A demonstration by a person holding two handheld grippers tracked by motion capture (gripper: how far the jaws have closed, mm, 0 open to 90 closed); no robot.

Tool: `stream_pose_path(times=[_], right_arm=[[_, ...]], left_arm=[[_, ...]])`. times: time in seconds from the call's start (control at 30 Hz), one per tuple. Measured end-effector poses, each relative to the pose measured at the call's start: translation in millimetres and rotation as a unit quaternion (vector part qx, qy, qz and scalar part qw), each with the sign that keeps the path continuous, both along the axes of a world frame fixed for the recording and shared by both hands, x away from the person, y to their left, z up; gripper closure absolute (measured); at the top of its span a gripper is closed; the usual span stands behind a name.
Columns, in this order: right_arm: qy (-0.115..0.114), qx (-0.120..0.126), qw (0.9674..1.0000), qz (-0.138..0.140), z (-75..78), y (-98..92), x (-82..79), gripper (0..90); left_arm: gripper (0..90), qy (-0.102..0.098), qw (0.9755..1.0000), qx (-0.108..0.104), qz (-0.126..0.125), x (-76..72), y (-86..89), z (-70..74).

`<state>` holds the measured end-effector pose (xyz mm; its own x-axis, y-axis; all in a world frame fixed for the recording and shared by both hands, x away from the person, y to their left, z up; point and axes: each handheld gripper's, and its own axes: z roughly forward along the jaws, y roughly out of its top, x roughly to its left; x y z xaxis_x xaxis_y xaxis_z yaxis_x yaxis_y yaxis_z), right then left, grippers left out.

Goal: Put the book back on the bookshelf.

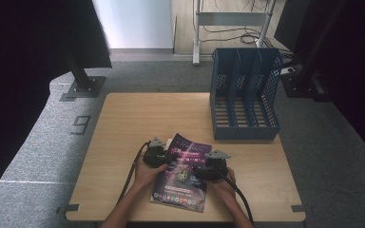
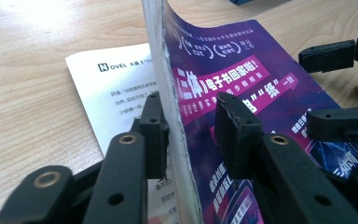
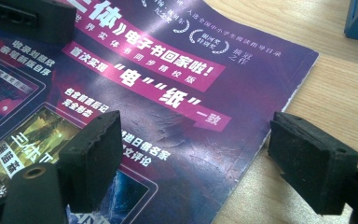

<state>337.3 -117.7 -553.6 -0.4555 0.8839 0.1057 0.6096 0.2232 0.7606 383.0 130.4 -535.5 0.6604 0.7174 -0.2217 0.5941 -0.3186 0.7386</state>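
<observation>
A purple magazine [image 1: 184, 189] with pink banners lies on the wooden table [image 1: 123, 123] near its front edge. In the left gripper view its left edge [image 2: 175, 140] is lifted and stands between the jaws of my left gripper [image 2: 193, 133]. The left pad [image 2: 153, 135] touches the pages and the right pad [image 2: 235, 135] stands a little off the cover. A white printed page [image 2: 107, 88] lies flat beneath. My right gripper [image 3: 200, 158] is wide open, its jaws straddling the magazine's right edge [image 3: 279, 107] just above the cover. In the high view the left gripper [image 1: 164, 157] and right gripper [image 1: 200, 171] flank the magazine.
A blue mesh file holder [image 1: 244, 92] with three slots stands at the table's back right. The table's left and far parts are bare wood. Cables trail from both grippers toward the front edge. Grey carpet and black stand bases surround the table.
</observation>
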Motion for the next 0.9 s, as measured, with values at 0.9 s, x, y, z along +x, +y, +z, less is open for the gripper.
stream_pose_path(times=[0.9], right_arm=[[0.000, 0.000, 1.0000, 0.001, 0.0, -0.2, 0.1, 17.5]], left_arm=[[83.9, -0.048, 0.9987, -0.016, -0.003, -13.9, -3.0, 8.5]])
